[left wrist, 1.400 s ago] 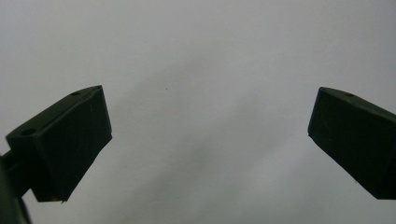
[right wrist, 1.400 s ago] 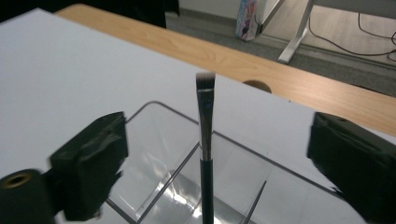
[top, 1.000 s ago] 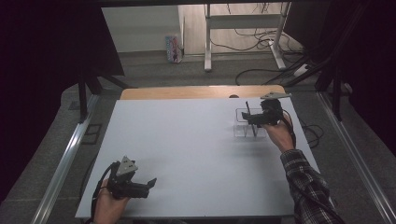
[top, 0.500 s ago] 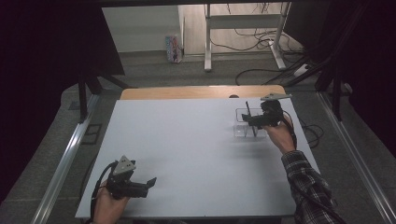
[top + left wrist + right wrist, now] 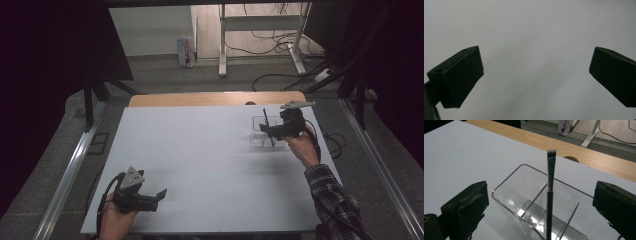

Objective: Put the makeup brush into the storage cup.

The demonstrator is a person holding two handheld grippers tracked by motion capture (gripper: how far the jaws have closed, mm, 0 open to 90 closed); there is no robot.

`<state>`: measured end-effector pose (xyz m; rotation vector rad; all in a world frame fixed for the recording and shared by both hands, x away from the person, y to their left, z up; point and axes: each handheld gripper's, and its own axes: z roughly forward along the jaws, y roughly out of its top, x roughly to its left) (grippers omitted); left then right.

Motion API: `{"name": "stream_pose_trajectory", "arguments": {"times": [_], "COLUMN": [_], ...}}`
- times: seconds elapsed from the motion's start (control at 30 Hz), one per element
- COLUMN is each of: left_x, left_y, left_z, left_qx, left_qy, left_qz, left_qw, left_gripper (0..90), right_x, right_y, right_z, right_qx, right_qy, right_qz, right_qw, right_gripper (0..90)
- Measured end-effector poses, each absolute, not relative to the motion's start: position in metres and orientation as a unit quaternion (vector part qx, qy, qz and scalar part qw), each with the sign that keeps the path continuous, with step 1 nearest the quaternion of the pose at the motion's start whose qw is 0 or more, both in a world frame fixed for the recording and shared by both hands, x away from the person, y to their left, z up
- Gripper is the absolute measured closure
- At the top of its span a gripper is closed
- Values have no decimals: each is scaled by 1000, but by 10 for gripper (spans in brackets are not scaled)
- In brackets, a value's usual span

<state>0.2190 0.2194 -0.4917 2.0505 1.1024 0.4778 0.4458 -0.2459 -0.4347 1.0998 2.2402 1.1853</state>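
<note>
Clear divided holder on white worktop, brush upright inside. Right claw wide around holder; left claw wide, empty.

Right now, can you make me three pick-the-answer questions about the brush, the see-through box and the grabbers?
1. Where is the brush?
A. flat on the table
B. standing in the clear box
C. in the left gripper

2. How many brushes are in the clear box?
A. one
B. three
C. five

3. How are the jaws of the right gripper?
A. shut tight on the brush
B. open, one on each side of the box
C. shut on a cup

Answers: 1 B, the brush stands upright in a compartment, bristles up. 2 A, a single handle rises from the box. 3 B, the right gripper view shows a wide gap between the jaws.
</note>
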Motion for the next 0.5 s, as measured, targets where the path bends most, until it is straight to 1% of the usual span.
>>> {"name": "stream_pose_trajectory", "arguments": {"times": [0.3, 0.5], "left_x": [219, 220], "left_y": [220, 220], "left_z": [-492, -494], "left_qx": [799, 803], "left_qy": [435, 436], "left_qz": [187, 179], "left_qw": [370, 365], "left_gripper": [0, 0], "right_x": [433, 426], "right_y": [-245, -245], "right_z": [-431, -436], "right_qx": [385, 382], "right_qy": [799, 802], "right_qz": [427, 425], "right_qw": [177, 172], "right_gripper": [0, 0]}}
